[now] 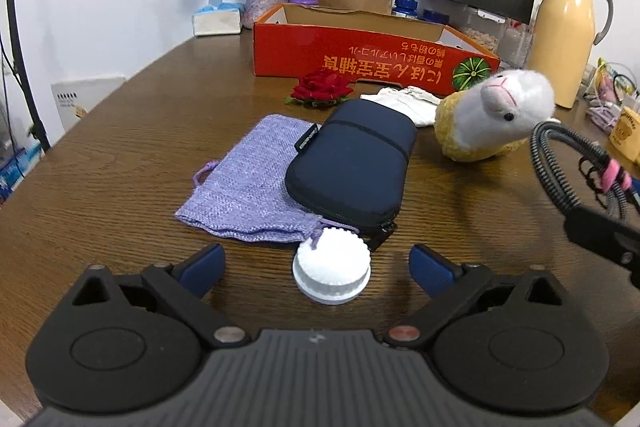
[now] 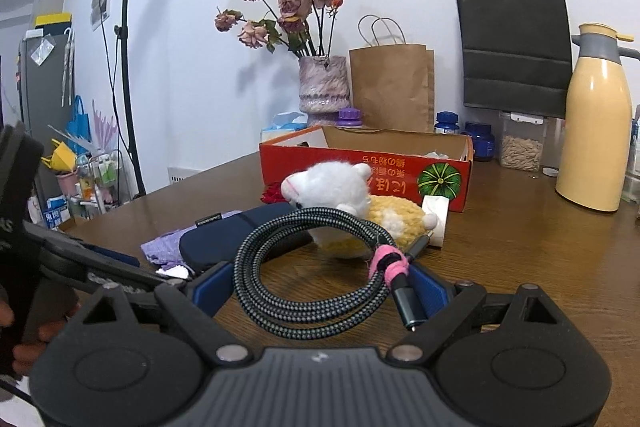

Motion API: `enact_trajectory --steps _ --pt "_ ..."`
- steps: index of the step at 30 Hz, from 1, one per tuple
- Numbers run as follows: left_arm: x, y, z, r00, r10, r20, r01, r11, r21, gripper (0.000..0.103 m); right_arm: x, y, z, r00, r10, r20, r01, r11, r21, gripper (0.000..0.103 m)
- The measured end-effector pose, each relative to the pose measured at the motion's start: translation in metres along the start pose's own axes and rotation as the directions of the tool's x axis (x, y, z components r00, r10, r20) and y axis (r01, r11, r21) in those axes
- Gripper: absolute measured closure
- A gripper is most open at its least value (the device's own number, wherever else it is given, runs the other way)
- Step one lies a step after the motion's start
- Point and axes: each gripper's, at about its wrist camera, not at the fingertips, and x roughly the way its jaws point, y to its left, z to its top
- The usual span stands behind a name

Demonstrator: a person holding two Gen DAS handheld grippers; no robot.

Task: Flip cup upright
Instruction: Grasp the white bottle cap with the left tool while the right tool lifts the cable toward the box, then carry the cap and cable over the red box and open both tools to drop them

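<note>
A small white ribbed cup (image 1: 331, 273) stands mouth-down on the brown wooden table (image 1: 120, 147), its wide rim on the wood. My left gripper (image 1: 316, 254) is open, with its blue pads (image 1: 202, 269) on either side of the cup and a clear gap on both sides. My right gripper (image 2: 322, 275) is shut on a coiled black braided cable (image 2: 316, 319) bound with a pink tie, held off the table. In the left wrist view that cable (image 1: 556, 167) hangs at the right edge. In the right wrist view only a sliver of the cup (image 2: 173, 271) shows.
Just behind the cup lie a purple knit pouch (image 1: 248, 179) and a navy zip case (image 1: 352, 163). Farther back are a plush alpaca (image 1: 496, 115), a red rose (image 1: 320, 89) and a red cardboard box (image 1: 360, 55). A yellow thermos jug (image 1: 564, 35) stands at the right.
</note>
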Motion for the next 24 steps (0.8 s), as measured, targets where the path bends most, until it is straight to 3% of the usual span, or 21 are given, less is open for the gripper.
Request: enact_trajectory --steps 2,4,6,24 --pt "-0.001 -0.004 -0.002 1.0 0.012 0.01 -0.012 1.0 0.01 0.015 -0.002 -0.002 0.0 1.0 0.0 0.005 0.0 1.0 0.005 0.011" --pt "-0.003 -0.008 -0.003 0.999 0.028 0.023 -0.028 0.999 0.027 0.032 -0.003 -0.003 -0.001 1.0 -0.003 0.007 0.003 1.0 0.008 0.011" --pt "-0.006 -0.009 -0.003 0.999 0.028 0.031 -0.029 0.999 0.033 0.06 -0.004 -0.004 -0.001 1.0 -0.006 0.008 0.006 1.0 0.012 0.011" --pt "-0.041 -0.001 -0.008 0.996 -0.024 0.08 0.022 0.999 0.026 0.062 -0.018 0.003 0.002 0.999 -0.039 0.026 0.039 0.999 0.009 0.011"
